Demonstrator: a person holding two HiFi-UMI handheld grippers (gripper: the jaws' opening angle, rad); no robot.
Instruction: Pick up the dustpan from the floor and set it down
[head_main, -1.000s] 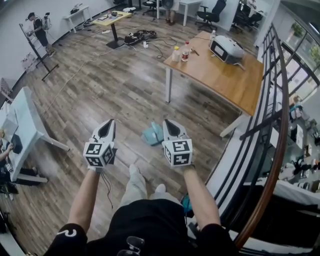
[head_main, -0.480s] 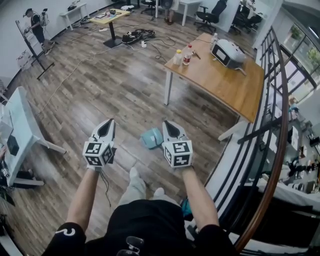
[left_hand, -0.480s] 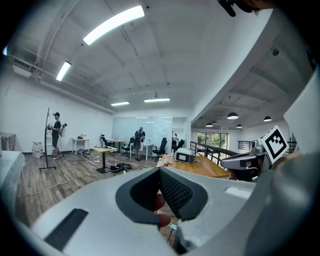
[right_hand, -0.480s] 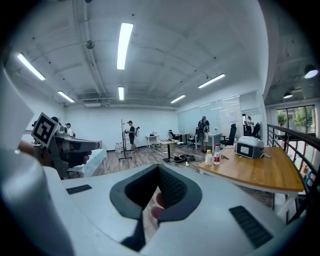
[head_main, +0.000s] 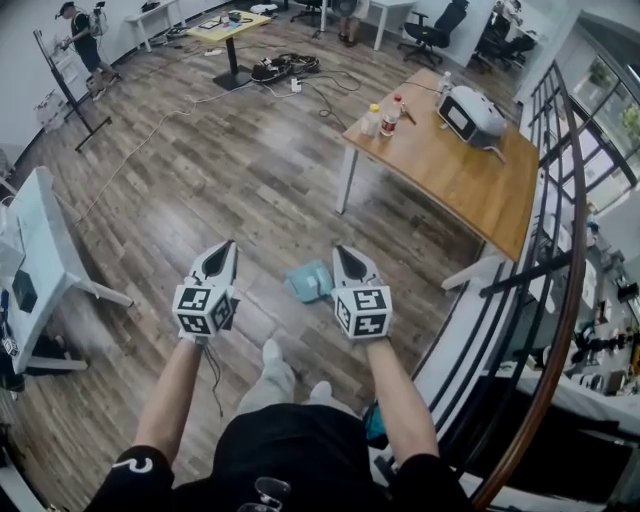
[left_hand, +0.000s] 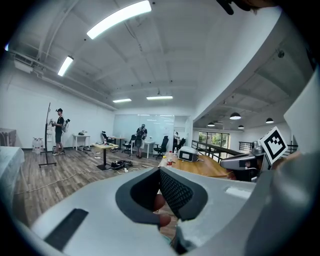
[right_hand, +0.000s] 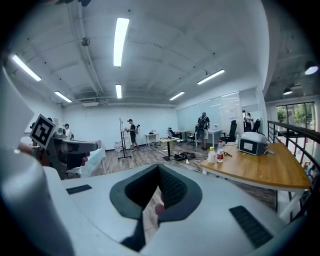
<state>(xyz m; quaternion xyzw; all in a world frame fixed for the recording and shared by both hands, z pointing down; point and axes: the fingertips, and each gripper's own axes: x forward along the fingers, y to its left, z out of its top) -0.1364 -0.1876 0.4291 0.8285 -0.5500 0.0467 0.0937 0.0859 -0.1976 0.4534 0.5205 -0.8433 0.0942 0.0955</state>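
Observation:
A teal dustpan (head_main: 308, 282) lies on the wood floor, in the head view between my two grippers and closer to the right one. My left gripper (head_main: 226, 246) is held out in the air to the dustpan's left, above the floor, with its jaws together and nothing in them. My right gripper (head_main: 341, 251) hangs just right of the dustpan, also shut and empty. In the left gripper view the left gripper (left_hand: 160, 196) shows its pads closed; the right gripper view shows the right gripper (right_hand: 157, 199) the same. Neither touches the dustpan.
A wooden table (head_main: 455, 175) with bottles (head_main: 385, 118) and a white device (head_main: 470, 112) stands ahead on the right. A railing (head_main: 560, 250) runs along the right side. A white table (head_main: 40, 250) is at the left. Cables (head_main: 285, 68) lie further off.
Both grippers have moved forward together with the person, still shut. The dustpan sits a little closer in the head view, and the wooden table has shifted right.

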